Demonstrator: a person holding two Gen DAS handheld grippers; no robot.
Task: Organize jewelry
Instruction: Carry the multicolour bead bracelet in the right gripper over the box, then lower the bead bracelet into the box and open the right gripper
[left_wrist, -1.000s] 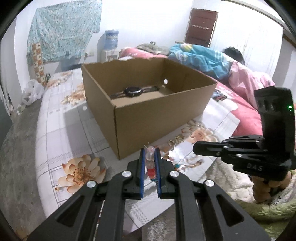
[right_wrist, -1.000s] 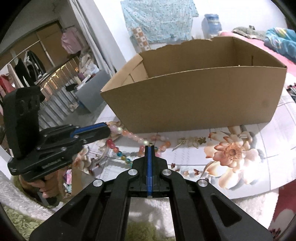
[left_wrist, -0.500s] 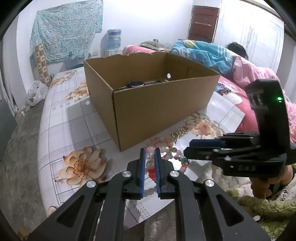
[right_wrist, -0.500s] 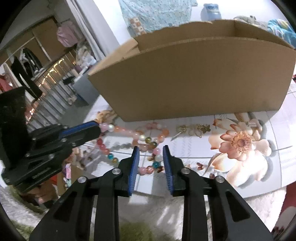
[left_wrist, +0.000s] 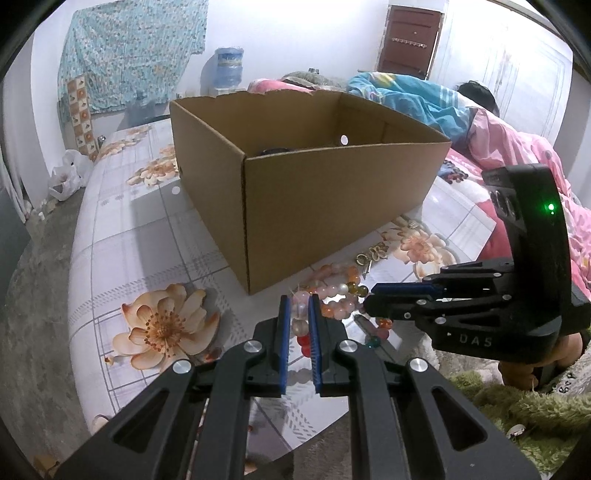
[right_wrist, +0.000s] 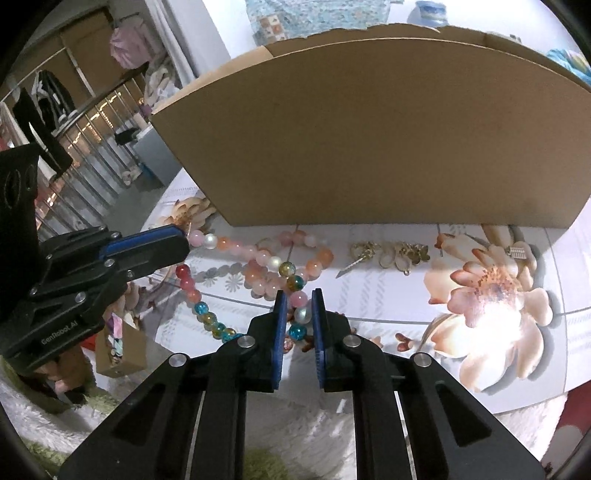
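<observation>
A bedroom is seen behind the scene: a patterned cloth (left_wrist: 133, 51) is hung on the far wall, a water jug (left_wrist: 229, 66) stands below it, and a person (left_wrist: 476, 107) lies under bright blankets on a bed at the right. In front, a glass-topped worktop (left_wrist: 122, 236) with a flower-print cover carries an open cardboard box (left_wrist: 314, 188). Something dark lies inside the box, but only its edge is seen over the rim.

Just before the near wall of the box, a beaded necklace (right_wrist: 266, 266) of pink, peach, pearl, red and blue-and-amber beads is spread in loops on the worktop. Beside it — toward the large printed flower — a small cluster of gold earrings (right_wrist: 395, 254) is laid, with a small silver piece (right_wrist: 519, 253) further on.

The left tongs (left_wrist: 300, 306) are closed to a narrow gap on the necklace; pale pink and red beads are gripped between the blue pads. The right tongs (right_wrist: 300, 299) have just been closing, and a pink bead and a pearl bead of the same necklace sit between their pads, which appear to be pressing on them. Each set of tongs is seen from the other's camera, low over the strand, near each other — the necklace is stretched between them on the surface.
</observation>
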